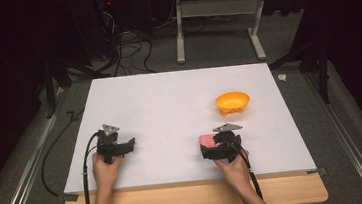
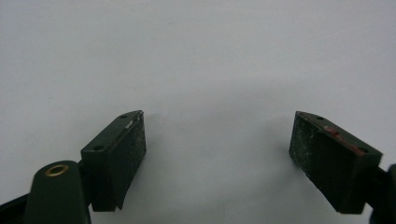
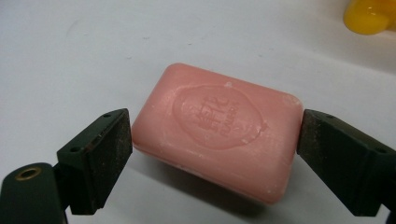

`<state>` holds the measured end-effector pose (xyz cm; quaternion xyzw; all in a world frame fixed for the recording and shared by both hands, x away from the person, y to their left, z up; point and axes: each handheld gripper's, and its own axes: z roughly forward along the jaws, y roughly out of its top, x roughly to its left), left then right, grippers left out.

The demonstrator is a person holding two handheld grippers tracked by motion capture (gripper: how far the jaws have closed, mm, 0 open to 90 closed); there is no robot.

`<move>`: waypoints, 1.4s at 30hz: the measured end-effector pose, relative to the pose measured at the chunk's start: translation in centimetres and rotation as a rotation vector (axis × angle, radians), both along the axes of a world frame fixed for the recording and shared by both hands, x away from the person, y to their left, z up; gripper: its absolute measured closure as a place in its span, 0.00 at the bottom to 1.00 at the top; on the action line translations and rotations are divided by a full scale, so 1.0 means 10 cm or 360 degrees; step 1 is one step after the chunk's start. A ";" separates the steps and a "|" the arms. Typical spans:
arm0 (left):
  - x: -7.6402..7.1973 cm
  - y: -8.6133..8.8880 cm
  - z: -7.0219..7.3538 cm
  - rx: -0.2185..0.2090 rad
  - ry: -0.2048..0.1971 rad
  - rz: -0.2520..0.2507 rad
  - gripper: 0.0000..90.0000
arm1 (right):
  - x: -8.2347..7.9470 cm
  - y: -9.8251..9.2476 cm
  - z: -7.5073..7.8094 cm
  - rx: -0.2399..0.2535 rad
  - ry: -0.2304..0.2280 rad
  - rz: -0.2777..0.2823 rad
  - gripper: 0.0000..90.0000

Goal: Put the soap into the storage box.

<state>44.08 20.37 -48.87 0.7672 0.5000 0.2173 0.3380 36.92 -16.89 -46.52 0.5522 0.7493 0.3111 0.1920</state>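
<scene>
The soap (image 3: 217, 130) is salmon pink, with an oval crest and raised lettering pressed into its top face. The bowl (image 1: 232, 101) is bright orange-yellow. The bench (image 1: 179, 102) is pale grey-white, with a light wooden edge at the front. Both tongs, the left tongs (image 2: 217, 154) and the right tongs (image 3: 212, 154), are black, each topped by a grey plate.
</scene>
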 end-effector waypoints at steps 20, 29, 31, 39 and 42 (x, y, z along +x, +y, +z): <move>0.00 0.00 0.00 0.0000 0.0000 0.0000 0.21 | 0.17 -0.04 -0.04 -0.0028 -0.0005 0.0040 0.12; 0.00 0.00 0.00 0.0000 0.0000 0.0000 0.21 | 0.22 -0.15 -0.05 -0.0078 0.0029 0.0062 0.13; 0.00 0.00 0.00 0.0000 0.0000 0.0000 0.21 | 0.23 -0.22 -0.07 -0.0099 0.0052 0.0037 0.13; 0.00 0.00 0.00 0.0000 0.0000 0.0000 0.21 | 0.24 -0.36 -0.06 -0.0082 0.0046 -0.0014 0.13; 0.00 0.00 0.00 0.0000 0.0000 0.0000 0.21 | 0.25 -0.42 -0.05 -0.0069 0.0035 -0.0045 0.14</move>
